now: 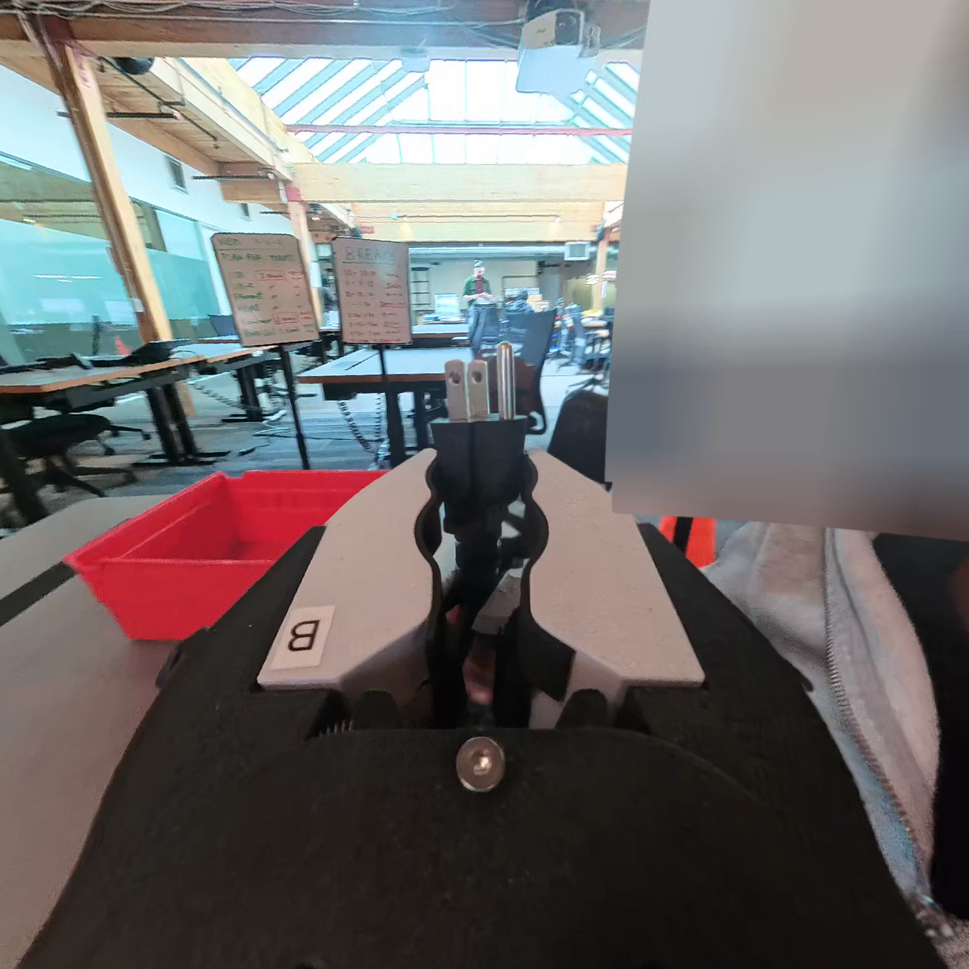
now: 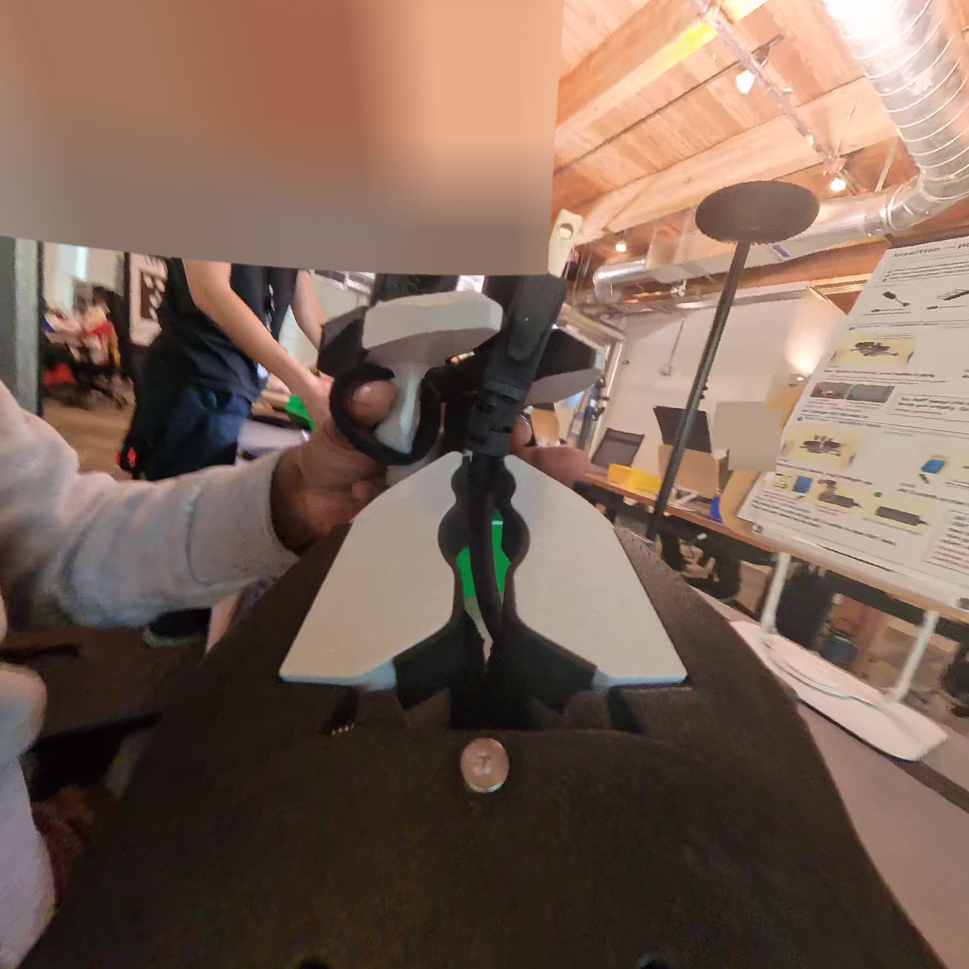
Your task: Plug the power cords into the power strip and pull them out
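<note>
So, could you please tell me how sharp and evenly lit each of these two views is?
Left wrist view: plug in the left claw is sharp, skylight blown out, red bin slightly soft. Right wrist view: cord crisp, sleeve blurred, ceiling lamps glare.

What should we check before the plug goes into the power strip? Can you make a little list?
1. Left gripper shut on the black plug: ok.
2. Prongs straight and pointing away from the gripper: ok.
3. Right gripper shut on the black cord below the plug: ok.
4. Power strip in sight: not ok, neither view shows it.
5. Free socket to aim at: cannot tell.
6. Red bin away from the plug: ok, it sits off to the left.
</note>
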The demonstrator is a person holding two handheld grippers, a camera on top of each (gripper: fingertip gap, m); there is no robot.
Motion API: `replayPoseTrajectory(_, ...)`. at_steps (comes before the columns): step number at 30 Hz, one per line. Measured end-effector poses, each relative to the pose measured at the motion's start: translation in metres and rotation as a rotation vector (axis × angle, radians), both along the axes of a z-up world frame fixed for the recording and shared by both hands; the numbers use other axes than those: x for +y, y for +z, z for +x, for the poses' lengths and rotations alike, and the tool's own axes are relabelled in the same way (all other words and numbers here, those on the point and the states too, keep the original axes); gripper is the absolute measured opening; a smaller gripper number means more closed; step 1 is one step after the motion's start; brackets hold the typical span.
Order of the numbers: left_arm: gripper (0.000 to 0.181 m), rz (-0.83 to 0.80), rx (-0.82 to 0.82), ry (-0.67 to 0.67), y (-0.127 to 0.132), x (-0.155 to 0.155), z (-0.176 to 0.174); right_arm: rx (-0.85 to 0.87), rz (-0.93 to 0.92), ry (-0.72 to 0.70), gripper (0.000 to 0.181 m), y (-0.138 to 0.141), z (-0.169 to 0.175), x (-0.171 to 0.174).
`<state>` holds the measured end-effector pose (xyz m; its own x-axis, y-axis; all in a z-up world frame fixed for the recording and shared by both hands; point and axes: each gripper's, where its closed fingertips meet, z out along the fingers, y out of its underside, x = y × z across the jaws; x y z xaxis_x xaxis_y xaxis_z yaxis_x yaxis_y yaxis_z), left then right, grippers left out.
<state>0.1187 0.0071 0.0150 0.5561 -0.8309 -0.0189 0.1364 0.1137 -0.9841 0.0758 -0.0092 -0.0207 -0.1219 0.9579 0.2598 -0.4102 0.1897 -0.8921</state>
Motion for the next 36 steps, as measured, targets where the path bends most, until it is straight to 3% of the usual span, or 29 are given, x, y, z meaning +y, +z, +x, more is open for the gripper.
replayPoseTrajectory(2,0.028,0.018,0.048,0.099,-0.008,0.000,-0.009,-0.054,0.104,-0.065,0.009,-0.009,-0.004,0.003)
replayPoseTrajectory(5,0.052,0.089,0.128,0.363,-0.017,-0.001,-0.036,-0.170,0.305,-0.233,0.009,-0.028,-0.013,0.016)
replayPoseTrajectory(8,0.058,0.048,0.209,0.525,-0.033,-0.005,-0.052,-0.268,0.527,-0.399,0.009,-0.046,-0.021,0.027)
replayPoseTrajectory(11,0.055,-0.084,0.302,0.569,-0.057,-0.003,-0.056,-0.329,0.711,-0.524,0.009,-0.059,-0.026,0.034)
replayPoseTrajectory(14,0.031,-0.083,0.317,0.627,-0.060,-0.001,-0.068,-0.322,0.765,-0.546,0.009,-0.060,-0.027,0.034)
replayPoseTrajectory(19,0.030,-0.137,0.280,0.499,-0.069,-0.003,-0.062,-0.298,0.930,-0.592,0.009,-0.063,-0.024,0.034)
replayPoseTrajectory(22,0.029,-0.091,0.239,0.471,-0.066,-0.006,-0.061,-0.247,0.968,-0.612,0.009,-0.059,-0.023,0.033)
replayPoseTrajectory(25,0.029,-0.005,0.077,0.437,-0.044,-0.011,-0.058,-0.133,0.781,-0.558,0.011,-0.043,-0.020,0.024)
replayPoseTrajectory(28,0.029,0.059,-0.040,0.431,-0.024,-0.013,-0.060,-0.080,0.426,-0.369,0.030,-0.027,-0.014,0.020)
replayPoseTrajectory(30,0.028,0.106,-0.054,0.484,-0.014,-0.010,-0.067,-0.011,0.161,-0.228,0.029,-0.012,-0.005,0.023)
replayPoseTrajectory(33,0.028,0.110,-0.040,0.494,-0.007,-0.001,-0.070,0.082,-0.255,0.149,0.018,0.010,0.015,0.019)
replayPoseTrajectory(36,0.028,0.078,-0.014,0.483,-0.003,0.012,-0.072,-0.016,-0.703,0.650,0.023,0.014,0.017,0.007)
